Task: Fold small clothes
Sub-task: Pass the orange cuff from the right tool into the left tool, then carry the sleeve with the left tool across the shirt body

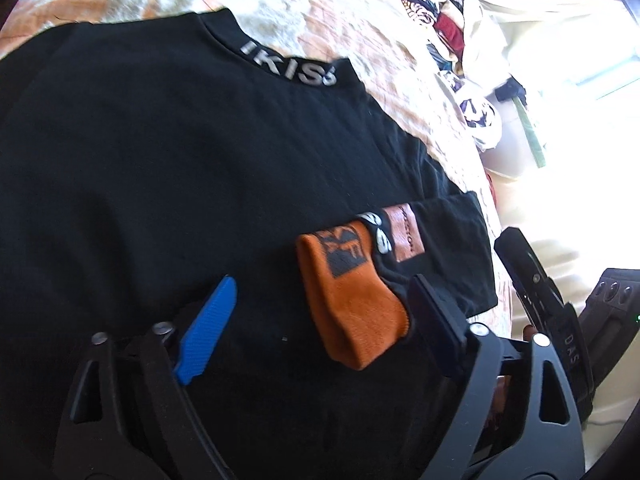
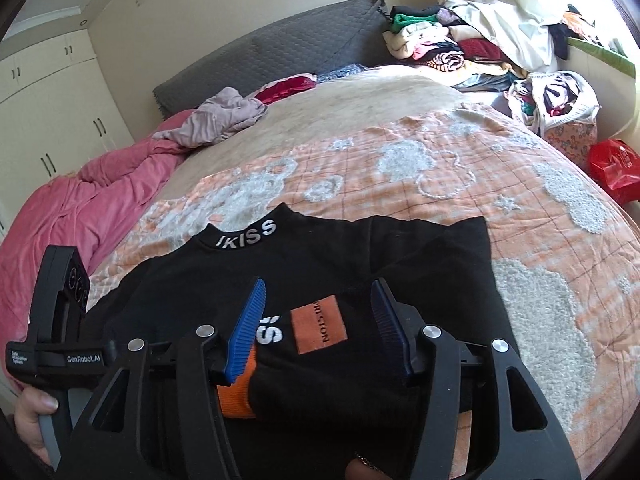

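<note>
both grippers sit at the near edge of the black top (image 2: pixel 320 264), which lies flat on the bed (image 2: pixel 520 184) with its collar pointing away. the folded-in sleeve (image 1: pixel 436 240) runs crosswise, its orange cuff (image 1: pixel 352 312) between the released left gripper (image 1: pixel 320 312); the right gripper (image 2: pixel 320 320) straddles it too, unclenched.

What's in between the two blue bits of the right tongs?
In the right wrist view, the folded-over sleeve of the black top lies between the right tongs' fingers, with its orange patch and orange cuff.
</note>
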Action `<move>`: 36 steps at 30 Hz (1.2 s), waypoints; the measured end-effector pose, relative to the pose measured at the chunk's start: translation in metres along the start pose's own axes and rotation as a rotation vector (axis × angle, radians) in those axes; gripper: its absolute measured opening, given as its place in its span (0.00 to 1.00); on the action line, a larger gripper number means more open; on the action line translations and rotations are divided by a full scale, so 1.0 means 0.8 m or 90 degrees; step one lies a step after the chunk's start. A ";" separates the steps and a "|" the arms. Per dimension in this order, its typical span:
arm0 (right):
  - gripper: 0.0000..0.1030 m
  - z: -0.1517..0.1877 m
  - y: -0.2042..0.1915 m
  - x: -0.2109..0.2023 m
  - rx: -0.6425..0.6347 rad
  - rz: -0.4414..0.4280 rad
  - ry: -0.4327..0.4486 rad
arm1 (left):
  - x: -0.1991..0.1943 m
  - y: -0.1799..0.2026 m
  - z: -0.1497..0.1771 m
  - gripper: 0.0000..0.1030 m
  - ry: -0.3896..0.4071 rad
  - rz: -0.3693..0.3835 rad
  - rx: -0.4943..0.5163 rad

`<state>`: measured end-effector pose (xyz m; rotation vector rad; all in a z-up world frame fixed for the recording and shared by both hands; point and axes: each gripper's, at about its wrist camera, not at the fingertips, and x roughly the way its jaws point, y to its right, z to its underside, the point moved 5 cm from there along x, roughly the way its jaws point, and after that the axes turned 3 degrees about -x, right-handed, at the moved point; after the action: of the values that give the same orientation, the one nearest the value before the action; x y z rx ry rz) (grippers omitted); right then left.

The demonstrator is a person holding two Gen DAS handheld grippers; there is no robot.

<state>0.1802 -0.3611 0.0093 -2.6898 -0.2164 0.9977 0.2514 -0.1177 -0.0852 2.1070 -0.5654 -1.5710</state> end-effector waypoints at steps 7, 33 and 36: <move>0.55 0.001 0.036 -0.008 0.053 0.027 -0.005 | 0.027 0.022 0.006 0.57 -0.007 0.011 0.001; 0.55 -0.001 0.115 -0.025 0.182 0.096 0.000 | -0.071 0.035 -0.043 0.05 0.163 -0.052 0.097; 0.55 0.000 0.114 -0.023 0.179 0.097 -0.002 | -0.096 0.024 -0.048 0.05 0.193 -0.056 0.090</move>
<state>0.1709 -0.4520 -0.0060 -2.4758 0.1232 0.9921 0.2668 -0.0855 -0.0047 2.4469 -0.4955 -1.2516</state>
